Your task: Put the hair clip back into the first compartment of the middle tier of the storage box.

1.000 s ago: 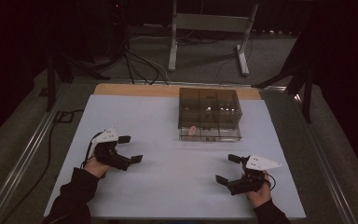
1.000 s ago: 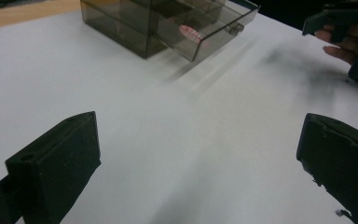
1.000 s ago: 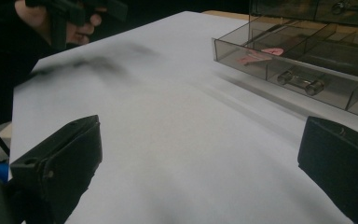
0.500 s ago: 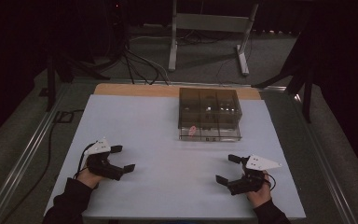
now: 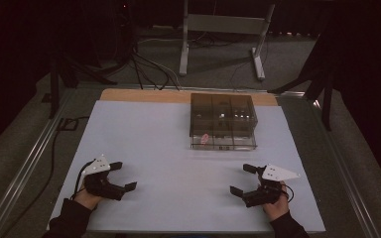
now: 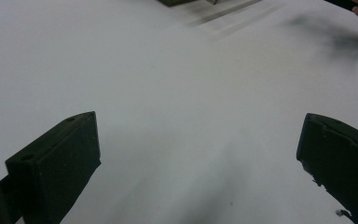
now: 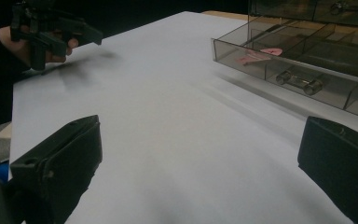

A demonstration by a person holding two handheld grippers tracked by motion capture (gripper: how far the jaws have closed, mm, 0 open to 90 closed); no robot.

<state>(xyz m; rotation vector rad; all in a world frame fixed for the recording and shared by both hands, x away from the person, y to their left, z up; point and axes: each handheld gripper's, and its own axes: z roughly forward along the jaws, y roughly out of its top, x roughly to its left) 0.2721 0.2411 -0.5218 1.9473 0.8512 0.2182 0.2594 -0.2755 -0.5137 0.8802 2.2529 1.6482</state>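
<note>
Smoky clear plastic compartment box [image 5: 222, 121] sits far-centre on white table [image 5: 168, 148] w/ pink bit [image 7: 256, 57] inside, left gripper [image 5: 123, 177] & right gripper [image 5: 244, 179] near, both wide open, empty.

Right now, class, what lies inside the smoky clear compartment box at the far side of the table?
The compartment box holds a pink piece in one front compartment and a clear roller-like part beside it. Its dark rear compartments hold small items too dim to identify.

a table [image 5: 144, 134] covered in white carries a smoky clear compartment box [image 5: 222, 121] toward its far right; a wooden strip [image 5: 144, 95] edges the far side.
</note>
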